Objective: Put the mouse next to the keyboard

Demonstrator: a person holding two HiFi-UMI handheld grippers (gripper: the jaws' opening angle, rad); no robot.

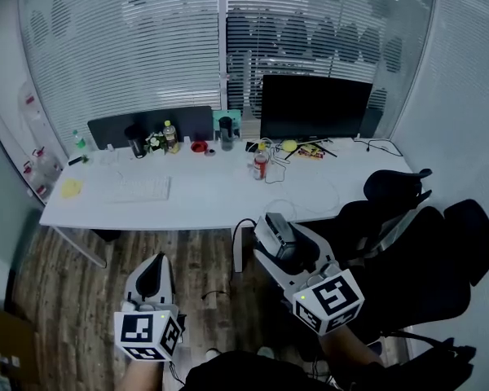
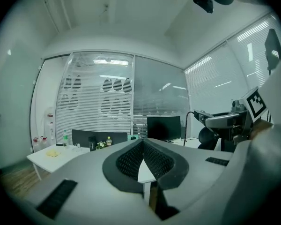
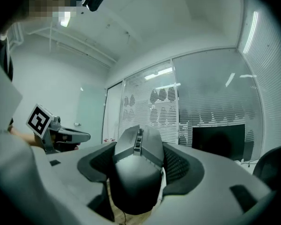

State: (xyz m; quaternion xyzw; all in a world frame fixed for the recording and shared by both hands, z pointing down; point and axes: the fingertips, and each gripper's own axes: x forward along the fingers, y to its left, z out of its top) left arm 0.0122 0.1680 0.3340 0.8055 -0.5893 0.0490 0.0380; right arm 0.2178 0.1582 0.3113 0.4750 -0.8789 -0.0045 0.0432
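Note:
A dark grey mouse (image 1: 279, 236) sits between the pads of my right gripper (image 1: 275, 233), held in the air in front of the white desk (image 1: 212, 200). In the right gripper view the mouse (image 3: 136, 172) fills the gap between the jaws, wheel side up. The white keyboard (image 1: 138, 189) lies on the left part of the desk, far from both grippers. My left gripper (image 1: 153, 269) hangs lower left over the floor, its tips touching with nothing between them (image 2: 143, 146).
A black monitor (image 1: 314, 107) stands at the back right of the desk. Bottles, a cup, a red can (image 1: 261, 166) and cables lie mid-desk. A yellow cloth (image 1: 71, 188) lies left of the keyboard. Black office chairs (image 1: 428, 243) stand at right.

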